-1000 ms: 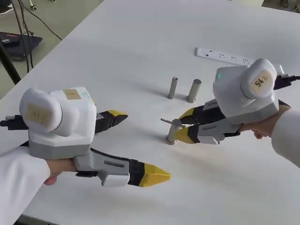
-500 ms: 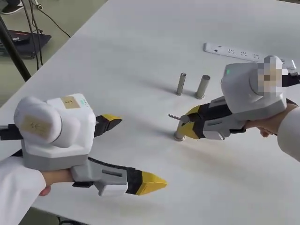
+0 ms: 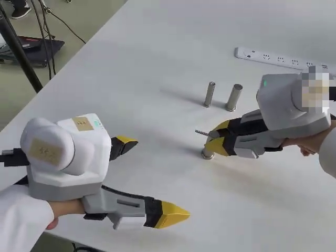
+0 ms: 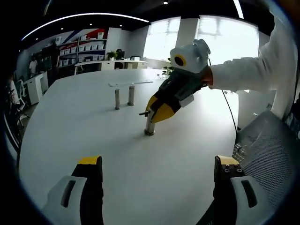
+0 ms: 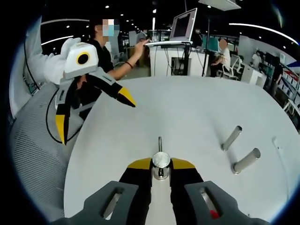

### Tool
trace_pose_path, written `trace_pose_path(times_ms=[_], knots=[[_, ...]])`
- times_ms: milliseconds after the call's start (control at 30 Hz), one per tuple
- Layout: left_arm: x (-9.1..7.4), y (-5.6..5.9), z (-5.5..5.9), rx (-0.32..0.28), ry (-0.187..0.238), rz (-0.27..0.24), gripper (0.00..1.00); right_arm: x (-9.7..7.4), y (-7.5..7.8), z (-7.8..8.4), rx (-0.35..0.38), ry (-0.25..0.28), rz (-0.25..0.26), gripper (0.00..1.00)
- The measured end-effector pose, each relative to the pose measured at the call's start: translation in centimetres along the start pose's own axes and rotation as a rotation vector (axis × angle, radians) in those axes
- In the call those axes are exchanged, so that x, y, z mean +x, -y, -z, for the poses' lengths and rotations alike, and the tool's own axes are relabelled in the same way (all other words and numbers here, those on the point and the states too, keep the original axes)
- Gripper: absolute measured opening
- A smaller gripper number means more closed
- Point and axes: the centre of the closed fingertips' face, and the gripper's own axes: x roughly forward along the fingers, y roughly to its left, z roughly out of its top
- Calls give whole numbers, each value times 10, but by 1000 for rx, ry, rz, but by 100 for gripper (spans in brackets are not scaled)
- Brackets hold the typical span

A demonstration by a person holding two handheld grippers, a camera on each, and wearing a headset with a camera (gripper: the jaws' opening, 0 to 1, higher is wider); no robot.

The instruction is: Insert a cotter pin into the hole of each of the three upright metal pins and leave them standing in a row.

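White worktop [image 3: 157,63] carries three steel pins. The near pin [image 3: 208,153] stands upright on its flared foot, well apart from the left tongs [image 3: 155,177] and just in front of the far pins [image 3: 210,94] [image 3: 234,97], which stand upright side by side, close but not touching. A cotter pin [image 3: 201,133] runs crosswise through the top of the near pin, and its thin end sticks out on the side away from the right tongs [image 3: 216,140].

The right tongs come in low from the right, and their yellow tips are pressed in on the top of the near pin, one jaw on each side. In the right gripper view the round top of that pin sits between the two tips, with the cotter pin's tail pointing straight ahead beyond it and its other end lying in the narrow gap between the jaws.

The left tongs hang over the near edge of the worktop, spread wide, with nothing between them. In the left gripper view the near pin and the right tongs lie straight ahead.

A power strip [image 3: 278,59] lies flat at the far side of the worktop, beyond the far pins.
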Motion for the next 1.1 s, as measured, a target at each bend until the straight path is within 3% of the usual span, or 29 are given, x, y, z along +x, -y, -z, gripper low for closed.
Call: trace_pose_path(times_ms=[200, 333, 433, 633, 867, 1100], knots=[[2, 4, -3, -29, 19, 3, 97, -2, -4, 0, -67, -15, -25, 8], [5, 10, -5, -16, 17, 15, 99, -8, 8, -5, -16, 13, -16, 8], [6, 12, -5, 18, 8, 4, 99, -12, 19, -8, -37, 17, -3, 8], [5, 16, -12, 10, 10, 3, 99, -18, 32, -7, -82, 4, -3, 8], [3, 21, -24, 30, 27, 0, 99, -14, 40, -2, -95, 3, -13, 8], [4, 23, -26, 10, 22, 9, 99, -10, 46, 3, -99, -16, -22, 8]])
